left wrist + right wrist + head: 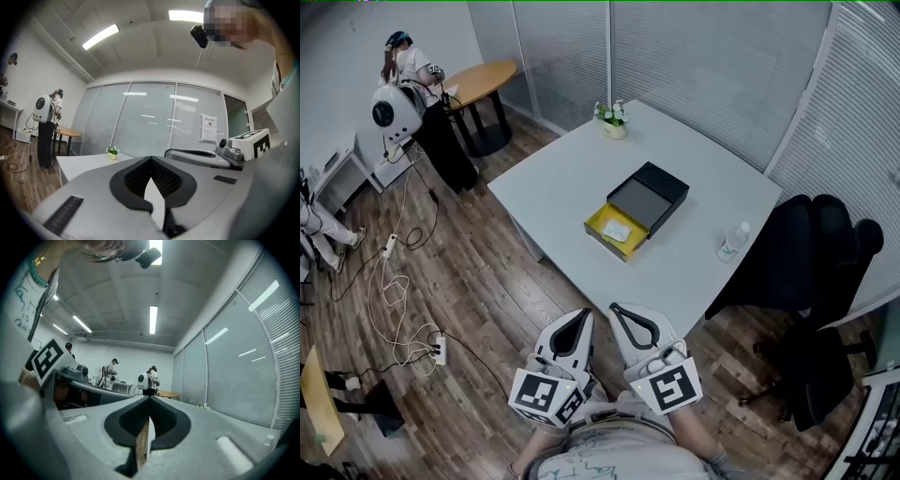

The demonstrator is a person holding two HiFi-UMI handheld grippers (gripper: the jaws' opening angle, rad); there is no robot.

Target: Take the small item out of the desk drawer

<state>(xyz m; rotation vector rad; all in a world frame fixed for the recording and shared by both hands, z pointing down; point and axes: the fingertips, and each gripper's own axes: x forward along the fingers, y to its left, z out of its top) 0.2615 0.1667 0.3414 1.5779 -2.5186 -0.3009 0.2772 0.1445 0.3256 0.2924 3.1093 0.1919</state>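
Note:
A black box (661, 187) lies on the white table (562, 178), and its yellow drawer (598, 228) is pulled out toward me. Inside the drawer lies a small white item (618, 230). Both grippers hang close to my body, short of the table's near corner and well away from the drawer. The left gripper (575, 322) has its jaws together with nothing between them; in the left gripper view its tips (151, 160) meet. My right gripper (622, 312) is likewise shut and empty, its jaws (149, 399) touching in the right gripper view.
A clear bottle (733, 242) stands near the table's right edge and a small flower pot (613, 119) at its far corner. A black chair (811, 272) sits to the right. Cables and a power strip (440, 350) lie on the wooden floor at left; a person (405, 64) stands by a round table (483, 82).

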